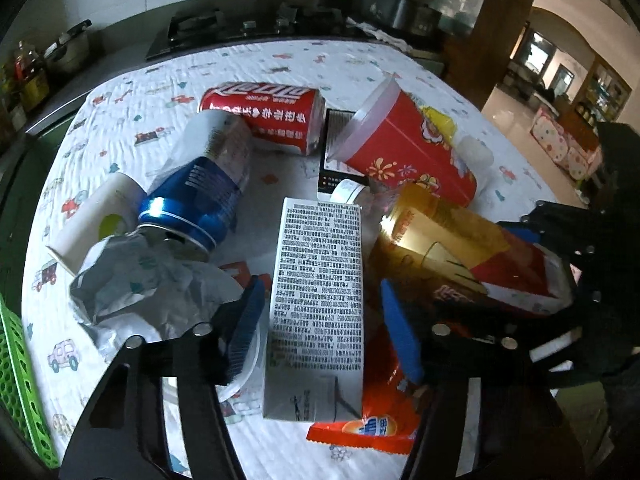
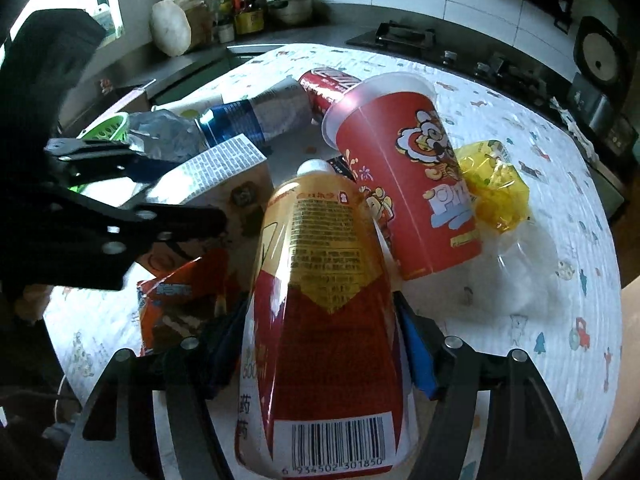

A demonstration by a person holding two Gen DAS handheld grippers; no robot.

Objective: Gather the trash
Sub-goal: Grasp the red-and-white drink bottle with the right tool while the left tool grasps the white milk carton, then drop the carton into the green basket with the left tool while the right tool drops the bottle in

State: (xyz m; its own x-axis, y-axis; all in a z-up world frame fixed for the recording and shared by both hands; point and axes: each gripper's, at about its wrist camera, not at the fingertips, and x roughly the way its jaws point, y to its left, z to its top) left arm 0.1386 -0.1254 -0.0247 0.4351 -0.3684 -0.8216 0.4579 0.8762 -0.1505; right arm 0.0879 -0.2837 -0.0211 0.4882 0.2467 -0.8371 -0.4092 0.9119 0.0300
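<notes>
A white drink carton [image 1: 316, 300] printed with small text lies on the patterned tablecloth [image 1: 132, 92]. My left gripper [image 1: 324, 328] straddles it, open, and a gap shows at the right blue pad [image 1: 400, 336]. A gold and red plastic bottle [image 2: 320, 280] lies beside the carton, and my right gripper [image 2: 320, 352] is shut on its lower body. In the left wrist view the bottle [image 1: 440, 240] shows at the right with the right gripper [image 1: 552, 264] around it. An orange snack wrapper [image 1: 372, 412] lies partly under the carton.
More trash is crowded on the round table: a red cola can [image 1: 264, 116], a blue can [image 1: 192, 196], a crumpled foil bag [image 1: 140, 284], a paper cup [image 1: 92, 224], a red chip tube [image 2: 400, 176], a yellow wrapper [image 2: 492, 180]. A green basket [image 1: 16, 380] sits at the left edge.
</notes>
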